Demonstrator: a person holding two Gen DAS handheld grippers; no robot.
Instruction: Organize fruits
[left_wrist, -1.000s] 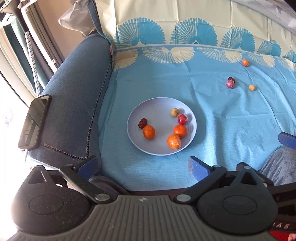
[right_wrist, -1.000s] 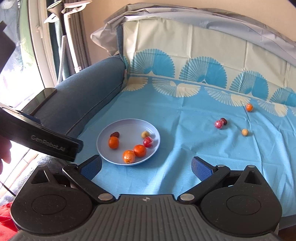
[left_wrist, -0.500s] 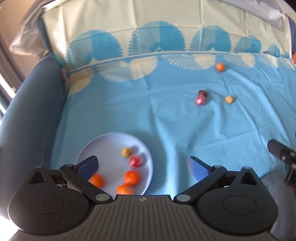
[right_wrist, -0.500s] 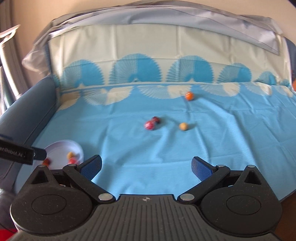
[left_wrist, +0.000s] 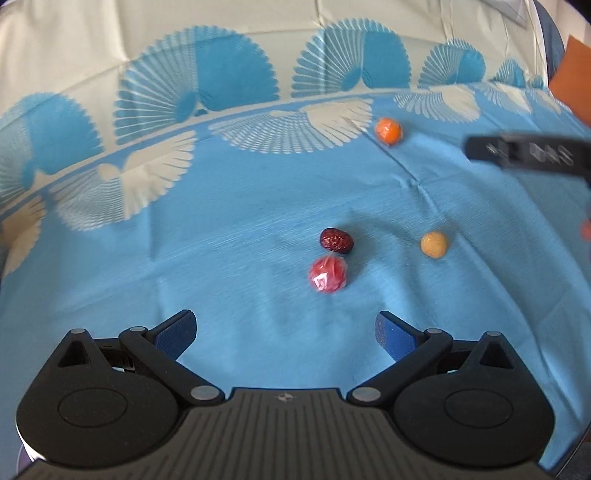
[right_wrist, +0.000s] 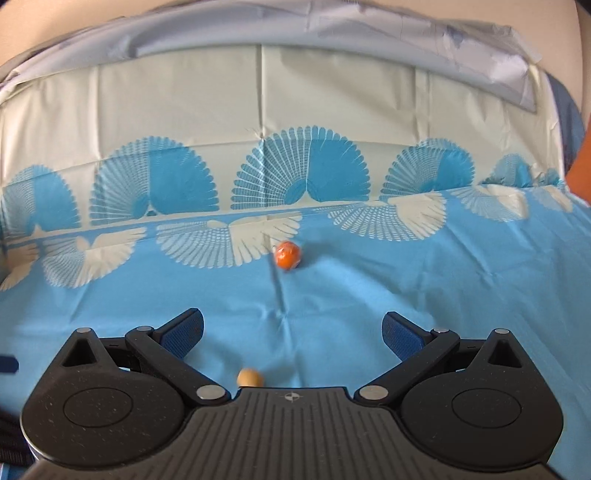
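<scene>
We have swung both hand-held grippers away from the plate, which a second ago sat in front of us with its gathered fruit and is now out of both views, so what faces us is the loose fruit left on the blue cloth (left_wrist: 229, 236). Our left hand-held gripper (left_wrist: 285, 332) has its jaws spread wide and empty, with the wrapped red fruit (left_wrist: 328, 275) just ahead between them and the dark red date (left_wrist: 336, 240) touching it behind. Our right hand-held gripper (right_wrist: 291, 332) is equally spread and empty, lined up on the orange fruit (right_wrist: 287, 255) near the cloth's fan border, while the small tan fruit (right_wrist: 249, 377) lies close under it. We judge the next step is two pickups, one per side
</scene>
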